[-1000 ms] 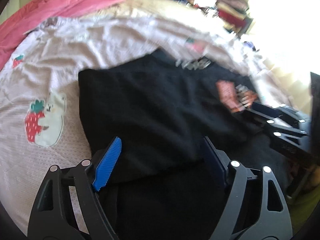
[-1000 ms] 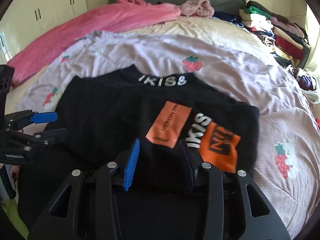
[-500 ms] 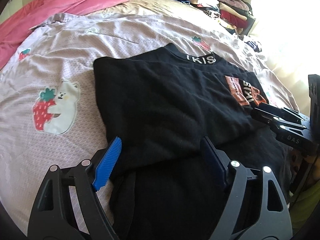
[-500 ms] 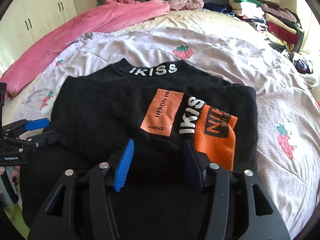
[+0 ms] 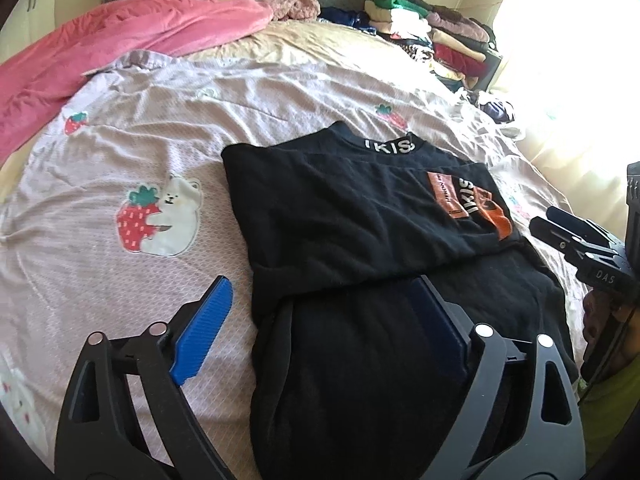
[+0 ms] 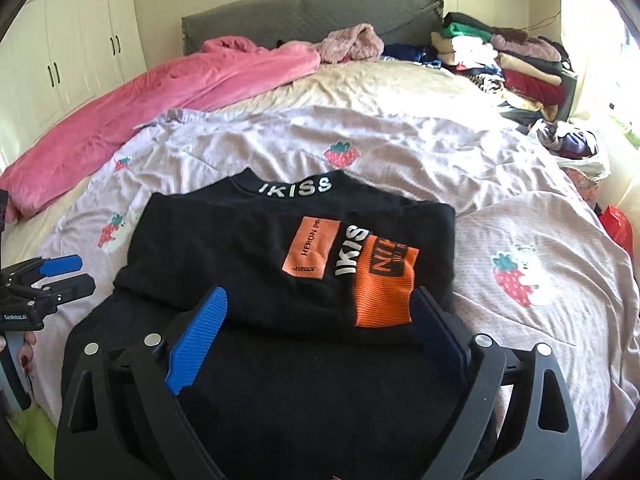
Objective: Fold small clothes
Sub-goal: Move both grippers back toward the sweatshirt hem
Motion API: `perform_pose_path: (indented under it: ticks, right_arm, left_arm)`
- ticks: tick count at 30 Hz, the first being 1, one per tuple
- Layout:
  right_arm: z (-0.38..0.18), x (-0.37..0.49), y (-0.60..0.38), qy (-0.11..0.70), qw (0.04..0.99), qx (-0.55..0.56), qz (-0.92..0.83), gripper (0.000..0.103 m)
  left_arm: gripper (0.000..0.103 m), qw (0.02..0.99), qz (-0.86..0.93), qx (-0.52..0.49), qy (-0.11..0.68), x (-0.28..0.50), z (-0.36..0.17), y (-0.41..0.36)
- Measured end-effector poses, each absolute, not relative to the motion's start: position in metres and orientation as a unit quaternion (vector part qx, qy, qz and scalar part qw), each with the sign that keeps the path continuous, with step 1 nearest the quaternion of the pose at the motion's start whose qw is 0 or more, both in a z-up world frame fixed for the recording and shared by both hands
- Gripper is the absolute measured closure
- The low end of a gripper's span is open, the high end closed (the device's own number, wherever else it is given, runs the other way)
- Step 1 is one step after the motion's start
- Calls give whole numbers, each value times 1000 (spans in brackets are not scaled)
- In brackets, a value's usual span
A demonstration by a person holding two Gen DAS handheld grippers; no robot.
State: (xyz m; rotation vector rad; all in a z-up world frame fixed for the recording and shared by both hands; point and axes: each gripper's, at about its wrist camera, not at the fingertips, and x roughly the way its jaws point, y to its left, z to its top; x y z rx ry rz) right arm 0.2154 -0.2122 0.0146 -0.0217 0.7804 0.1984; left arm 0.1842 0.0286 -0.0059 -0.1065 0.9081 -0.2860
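Observation:
A black sweatshirt [image 5: 344, 216] with a white "IKISS" collar and orange patches lies on the bed, its sleeves folded across the front. It also shows in the right wrist view [image 6: 248, 248]. My left gripper [image 5: 320, 300] is open and empty, hovering over the sweatshirt's near left edge. My right gripper [image 6: 320, 312] is open and empty above the lower hem, just short of the orange cuff [image 6: 384, 292]. Each gripper shows at the edge of the other's view: the right one [image 5: 560, 224] and the left one [image 6: 68, 272].
The bed is covered by a lilac strawberry-print quilt [image 5: 120, 152]. A pink blanket [image 6: 160, 96] lies at the back left. Stacks of folded clothes [image 6: 512, 60] sit at the back right by the grey headboard [image 6: 280, 16].
Both grippers have opened wider, let go of the folded cloth and drawn back toward the hem. The sweatshirt now lies flat and still.

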Motion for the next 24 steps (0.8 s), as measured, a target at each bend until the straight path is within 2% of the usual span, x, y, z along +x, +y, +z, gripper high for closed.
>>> perform_pose_path:
  ticks: [4,24]
  right_arm:
    - [24,202,-215,369,925,-8,90,8]
    - [41,149,-209,351,932,-31,82,6]
  left_arm:
    - [10,896,-130,-47,421,170,4,33]
    - [10,914,-103,-43,389,108,22,64]
